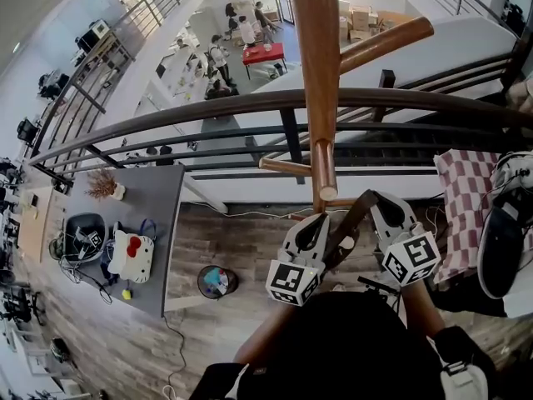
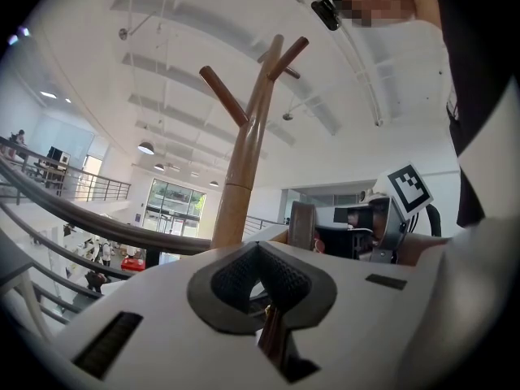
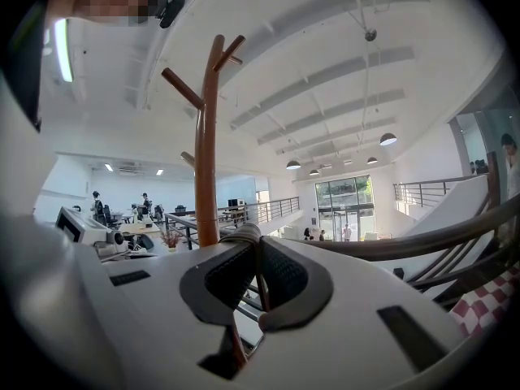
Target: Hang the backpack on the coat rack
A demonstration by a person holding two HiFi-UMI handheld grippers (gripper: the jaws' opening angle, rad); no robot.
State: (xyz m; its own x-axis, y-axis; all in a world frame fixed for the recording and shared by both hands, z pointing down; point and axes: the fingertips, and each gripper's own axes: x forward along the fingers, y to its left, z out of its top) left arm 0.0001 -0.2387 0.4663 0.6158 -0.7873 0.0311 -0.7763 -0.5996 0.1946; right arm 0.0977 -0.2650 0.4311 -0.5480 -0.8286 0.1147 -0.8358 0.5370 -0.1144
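The wooden coat rack (image 1: 315, 57) rises right in front of me, with one peg (image 1: 387, 44) slanting up to the right and a short peg (image 1: 287, 167) lower on the left. The black backpack (image 1: 358, 340) hangs below both grippers in the head view. Its brown carry strap (image 1: 346, 232) runs between them, close to the pole's lower part. My left gripper (image 1: 321, 223) is shut on the strap's left end and my right gripper (image 1: 385, 213) on its right end. The strap loop (image 2: 302, 226) shows past the left gripper (image 2: 260, 254). It also bulges over the right gripper (image 3: 256, 254).
A dark metal railing (image 1: 208, 111) curves just behind the rack, with an open atrium and people far below. A grey table (image 1: 158, 215) with a white and red bag and cables stands at the left. A red-checked cloth (image 1: 462, 207) and a shoe (image 1: 500, 240) lie at the right.
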